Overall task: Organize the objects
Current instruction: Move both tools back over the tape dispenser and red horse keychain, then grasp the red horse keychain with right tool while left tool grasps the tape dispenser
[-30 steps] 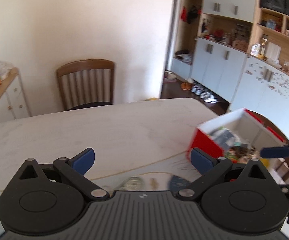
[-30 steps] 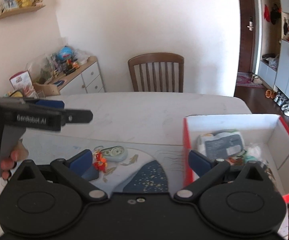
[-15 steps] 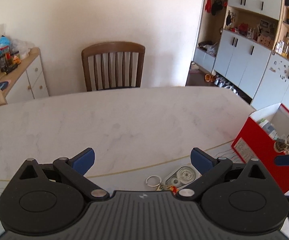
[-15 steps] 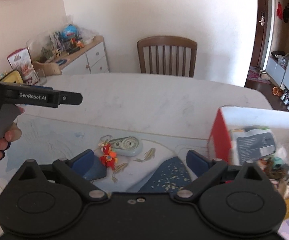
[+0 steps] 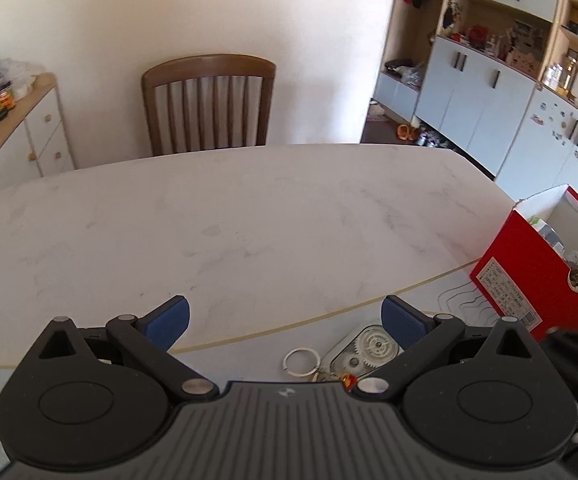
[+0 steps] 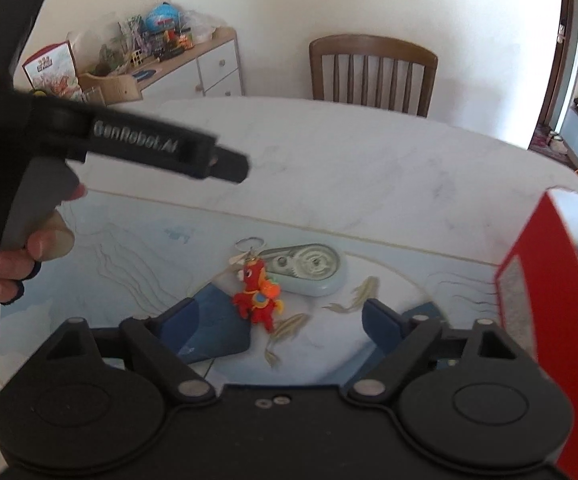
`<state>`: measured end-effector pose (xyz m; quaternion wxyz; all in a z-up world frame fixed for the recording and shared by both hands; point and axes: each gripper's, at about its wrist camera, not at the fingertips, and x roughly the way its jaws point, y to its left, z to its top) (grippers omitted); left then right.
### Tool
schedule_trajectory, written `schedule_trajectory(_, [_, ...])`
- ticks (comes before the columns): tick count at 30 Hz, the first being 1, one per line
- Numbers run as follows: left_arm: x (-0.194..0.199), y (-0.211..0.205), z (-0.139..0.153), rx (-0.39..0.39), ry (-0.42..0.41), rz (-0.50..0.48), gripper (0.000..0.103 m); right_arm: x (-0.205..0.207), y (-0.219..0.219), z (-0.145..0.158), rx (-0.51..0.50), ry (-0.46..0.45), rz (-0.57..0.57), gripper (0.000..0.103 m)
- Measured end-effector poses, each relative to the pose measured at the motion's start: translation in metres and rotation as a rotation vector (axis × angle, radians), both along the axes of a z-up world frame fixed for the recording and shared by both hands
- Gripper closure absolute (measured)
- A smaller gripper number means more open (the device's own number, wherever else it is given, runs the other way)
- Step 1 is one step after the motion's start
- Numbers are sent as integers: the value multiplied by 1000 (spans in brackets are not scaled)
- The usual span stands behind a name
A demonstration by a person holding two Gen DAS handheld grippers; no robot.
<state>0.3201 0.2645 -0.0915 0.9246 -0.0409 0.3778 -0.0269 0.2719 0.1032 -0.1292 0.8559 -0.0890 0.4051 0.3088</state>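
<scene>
A white marble table [image 5: 249, 216] filled mid-frame, a wooden chair [image 5: 209, 100] behind it. At lower centre, on a blue printed mat [image 6: 137, 248], lay a red plush keychain [image 6: 259, 294] touching a pale tape dispenser [image 6: 309, 268]. The right gripper [image 6: 277, 320], jaws just narrowing, stood open with nothing between them; the left gripper [image 5: 285, 318] gaped empty too.

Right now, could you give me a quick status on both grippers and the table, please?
Left gripper open, empty. Right gripper open, jaws just closing in, small red plush keychain between them, untouched. Pale blue correction-tape dispenser right behind it. Red cardboard box to the right, clear.

Smooth marble-look table [image 5: 249, 216], plush keychain [image 6: 258, 294]
</scene>
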Motion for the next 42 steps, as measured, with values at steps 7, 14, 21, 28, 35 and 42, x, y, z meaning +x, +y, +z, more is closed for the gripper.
schedule_trajectory(7, [15,-1,2,-9,1,-7,0,13,21,-27,-17,40,6,29])
schedule_trajectory(14, [24,-6,-6,-7,18,-27,0,20,35,-44,-9,67,8,36])
schedule_trajectory(21, [30,-10,-14,-7,33,-37,0,17,40,-48,-7,48,9,49])
schedule_trajectory(28, [31,-16,-18,5,28,-80,0,17,40,-47,-25,26,0,65])
schedule_trajectory(35, [30,-29,-31,-5,46,-181,0,7,30,-46,-20,38,47,67])
schedule_trajectory(42, [29,-45,-50,4,67,-298,1,-11,11,-45,-20,70,101,68])
